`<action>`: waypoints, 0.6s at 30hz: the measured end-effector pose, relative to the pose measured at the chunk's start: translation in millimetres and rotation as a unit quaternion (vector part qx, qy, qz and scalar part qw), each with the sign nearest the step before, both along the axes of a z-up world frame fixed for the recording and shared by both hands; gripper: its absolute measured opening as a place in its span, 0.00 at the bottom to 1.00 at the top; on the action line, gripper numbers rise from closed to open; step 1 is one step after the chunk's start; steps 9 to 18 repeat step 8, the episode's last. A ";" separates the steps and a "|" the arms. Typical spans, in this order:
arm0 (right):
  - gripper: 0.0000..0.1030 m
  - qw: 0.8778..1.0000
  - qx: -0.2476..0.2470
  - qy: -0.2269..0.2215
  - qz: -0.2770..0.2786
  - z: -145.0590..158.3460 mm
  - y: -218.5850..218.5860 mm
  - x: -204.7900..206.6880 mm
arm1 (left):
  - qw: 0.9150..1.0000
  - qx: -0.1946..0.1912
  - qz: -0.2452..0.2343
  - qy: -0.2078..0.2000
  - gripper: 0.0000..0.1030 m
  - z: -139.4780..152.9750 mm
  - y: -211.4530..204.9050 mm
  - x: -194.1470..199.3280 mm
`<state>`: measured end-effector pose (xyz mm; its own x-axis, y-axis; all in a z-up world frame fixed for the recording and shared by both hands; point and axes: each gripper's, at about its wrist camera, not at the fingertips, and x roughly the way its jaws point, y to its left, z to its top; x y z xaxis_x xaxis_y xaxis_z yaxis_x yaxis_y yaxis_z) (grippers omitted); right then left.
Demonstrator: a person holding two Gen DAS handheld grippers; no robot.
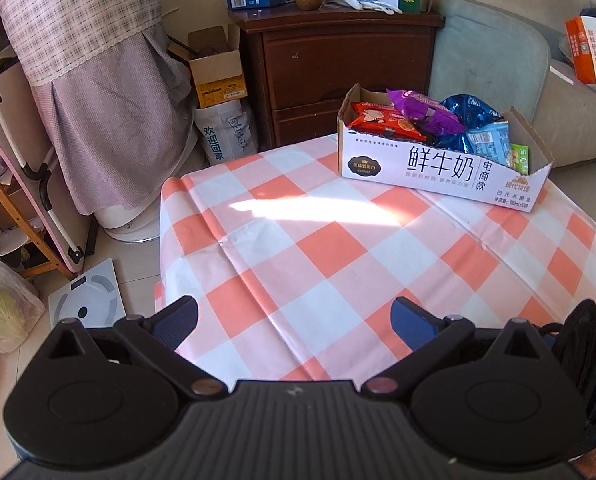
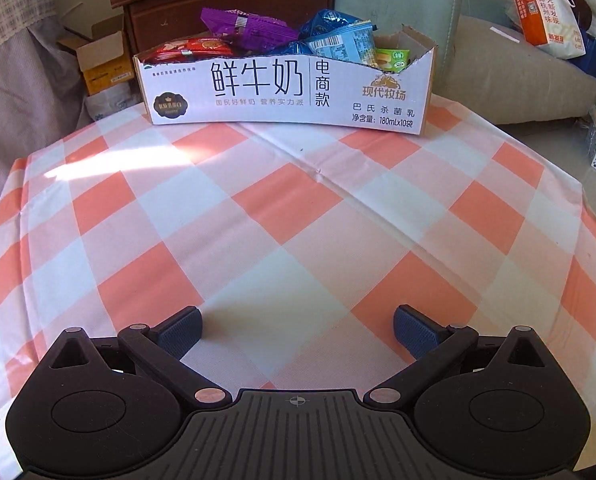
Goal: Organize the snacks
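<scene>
A cut-down white milk carton box (image 1: 438,170) (image 2: 282,92) stands at the far side of the table with the orange-and-white checked cloth (image 1: 338,248) (image 2: 298,216). In it lie several snack packets: a red one (image 1: 382,120) (image 2: 194,50), a purple one (image 1: 422,110) (image 2: 246,26), blue ones (image 1: 478,114) (image 2: 338,36) and a green one (image 1: 519,158) (image 2: 394,59). My left gripper (image 1: 296,318) is open and empty above the table's near left part. My right gripper (image 2: 298,326) is open and empty low over the near middle of the cloth.
A dark wooden cabinet (image 1: 338,72) with boxes on top stands behind the table, with a sofa (image 1: 498,52) and an orange bag (image 1: 590,52) to its right. To the left are an open cardboard box (image 1: 218,68), a cloth-covered fan (image 1: 98,92) and a floor scale (image 1: 86,300).
</scene>
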<state>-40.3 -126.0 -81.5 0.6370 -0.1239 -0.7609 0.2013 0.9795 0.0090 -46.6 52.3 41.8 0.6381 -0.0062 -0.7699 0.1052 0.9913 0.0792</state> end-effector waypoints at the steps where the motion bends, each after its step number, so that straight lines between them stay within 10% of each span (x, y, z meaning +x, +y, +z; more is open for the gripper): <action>1: 1.00 1.000 -0.001 -0.010 0.003 -1.1 2.6 -0.5 | 1.000 -0.001 0.000 0.000 0.99 -0.1 0.7 -0.4; 18: 1.00 0.998 -0.010 -0.055 0.028 -6.7 12.2 2.4 | 1.000 -0.002 0.008 -0.003 0.99 0.7 7.2 -0.6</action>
